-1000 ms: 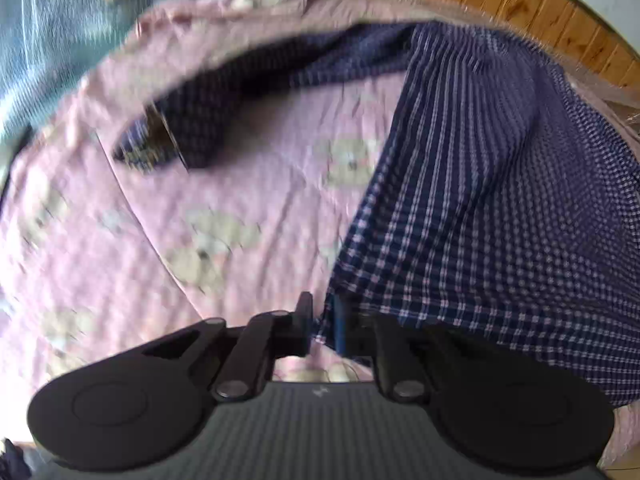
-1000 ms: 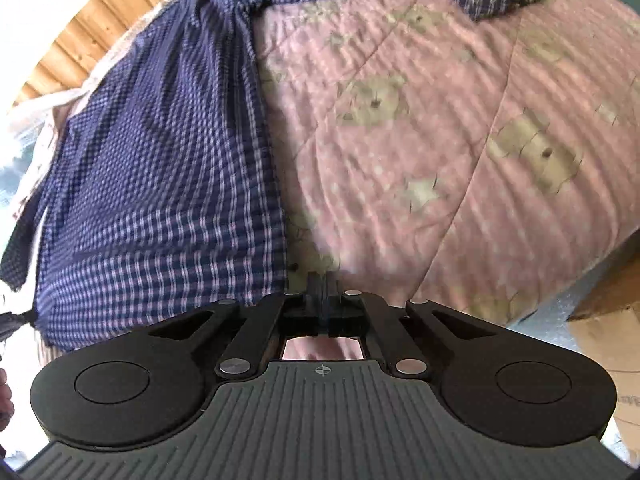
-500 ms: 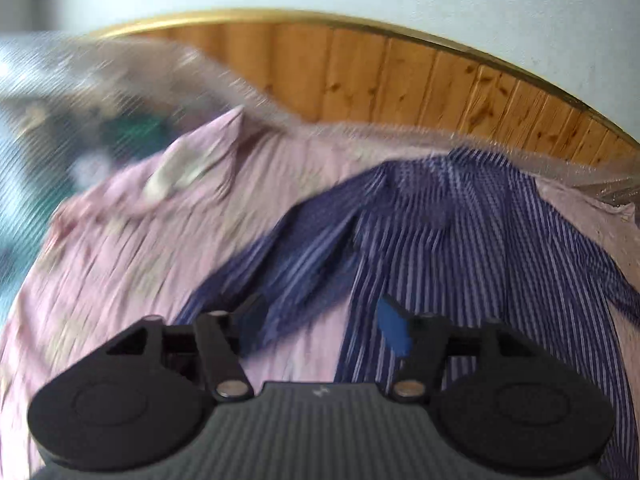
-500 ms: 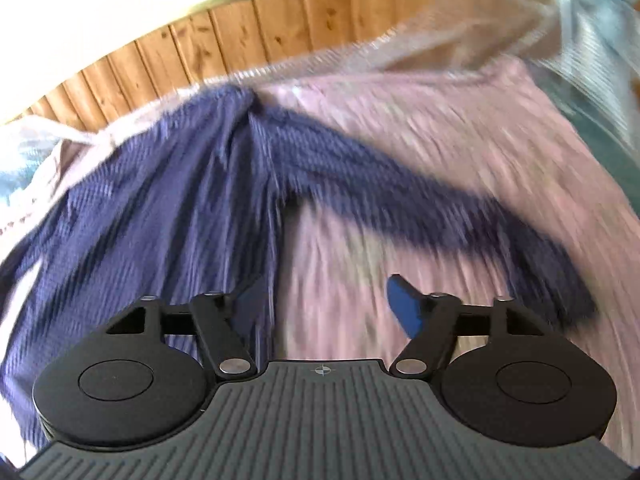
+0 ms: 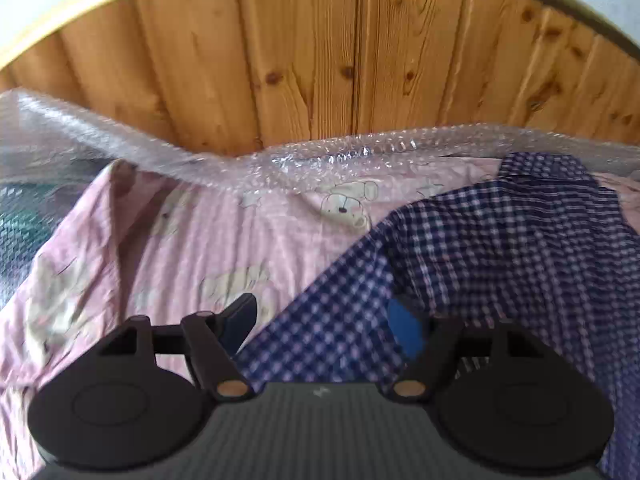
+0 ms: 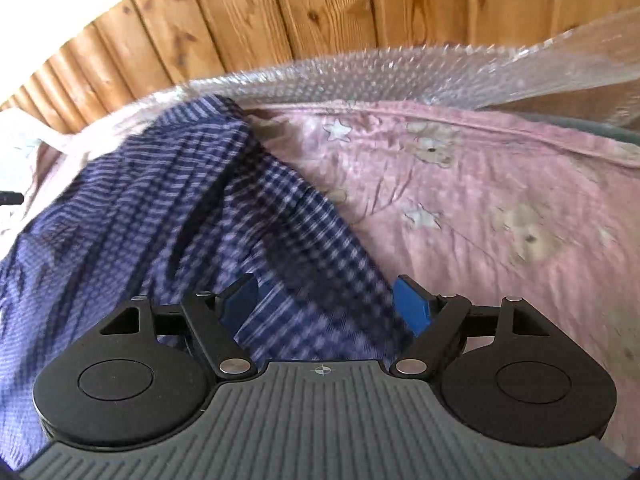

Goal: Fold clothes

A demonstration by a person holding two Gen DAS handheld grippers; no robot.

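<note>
Left wrist view: left gripper [image 5: 322, 322] opening, sleeve of checked shirt [image 5: 500, 248] beneath, unpinched. Right gripper [image 6: 326, 306] likewise opening over shirt on pink quilt [image 6: 480, 200]. Advised: seat both pads on sleeve seams before clamping.

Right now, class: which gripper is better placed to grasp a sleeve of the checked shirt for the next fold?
Either, narrowly the right. Both the right gripper and left gripper hover over the checked shirt on the pink quilt, jaws opening, nothing gripped; the right's sleeve fills its gap more squarely.
</note>
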